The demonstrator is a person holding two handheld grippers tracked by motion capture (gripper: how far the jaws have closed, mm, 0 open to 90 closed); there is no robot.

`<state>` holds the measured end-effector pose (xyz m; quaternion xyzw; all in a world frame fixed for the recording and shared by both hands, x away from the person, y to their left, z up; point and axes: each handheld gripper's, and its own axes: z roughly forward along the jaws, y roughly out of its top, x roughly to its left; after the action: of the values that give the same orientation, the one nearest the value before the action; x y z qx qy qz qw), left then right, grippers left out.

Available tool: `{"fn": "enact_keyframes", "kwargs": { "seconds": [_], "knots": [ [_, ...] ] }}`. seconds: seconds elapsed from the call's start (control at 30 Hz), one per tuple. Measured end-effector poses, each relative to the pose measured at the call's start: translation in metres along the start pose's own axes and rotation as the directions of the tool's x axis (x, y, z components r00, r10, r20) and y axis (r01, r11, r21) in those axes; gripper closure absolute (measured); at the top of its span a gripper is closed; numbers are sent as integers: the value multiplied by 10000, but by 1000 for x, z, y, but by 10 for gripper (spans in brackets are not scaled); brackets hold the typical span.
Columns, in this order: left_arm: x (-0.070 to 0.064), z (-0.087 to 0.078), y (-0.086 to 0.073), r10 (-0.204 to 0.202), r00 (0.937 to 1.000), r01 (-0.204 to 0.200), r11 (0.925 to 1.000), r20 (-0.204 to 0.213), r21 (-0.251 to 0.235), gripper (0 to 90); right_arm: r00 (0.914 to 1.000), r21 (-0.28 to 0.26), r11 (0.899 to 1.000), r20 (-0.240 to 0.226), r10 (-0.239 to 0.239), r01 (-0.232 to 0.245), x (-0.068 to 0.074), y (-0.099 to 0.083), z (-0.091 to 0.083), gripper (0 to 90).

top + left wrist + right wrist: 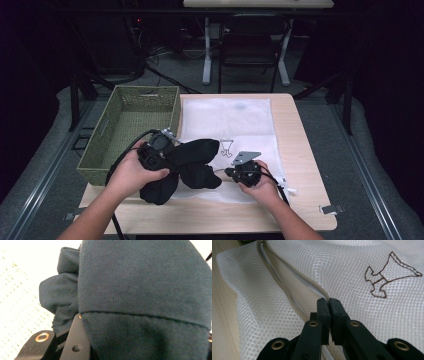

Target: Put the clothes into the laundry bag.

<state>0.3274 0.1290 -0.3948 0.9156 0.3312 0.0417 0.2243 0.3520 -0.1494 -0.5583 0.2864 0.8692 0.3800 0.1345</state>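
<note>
A black garment (197,155) hangs bunched over the near left part of a white mesh laundry bag (235,117) that lies flat on the table. My left gripper (171,151) is shut on this garment (140,285); one of its fingers (75,340) shows under the dark knit cloth. My right gripper (223,171) sits low at the bag's near edge. Its jaws (328,301) are shut on the zipper edge (294,275) of the mesh bag (352,270), whose opening gapes slightly ahead of them. A brown stitched figure (384,277) marks the bag.
A green woven basket (127,125) stands at the table's left edge, close to my left hand. Bare wooden tabletop (300,150) runs along the right and front. A metal clip (331,209) lies at the front right corner. A chair stands beyond the table.
</note>
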Motion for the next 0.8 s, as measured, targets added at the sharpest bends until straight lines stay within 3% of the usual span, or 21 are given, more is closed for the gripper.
{"fn": "enact_keyframes", "kwargs": {
  "seconds": [0.23,0.6,0.8],
  "knots": [
    [0,0,-4,-35,10000,34,10000,-38,-51,706,9997,67,9999,-161,-157,158,-3,6,-4,874],
    [0,-3,-10,-79,9999,78,9998,-96,-179,707,9989,116,9991,-262,399,-396,-15,27,-19,879],
    [1,-5,-12,-94,9999,91,9998,-128,-181,706,9994,127,9996,-239,259,-256,-20,42,-27,880]
  ]
}}
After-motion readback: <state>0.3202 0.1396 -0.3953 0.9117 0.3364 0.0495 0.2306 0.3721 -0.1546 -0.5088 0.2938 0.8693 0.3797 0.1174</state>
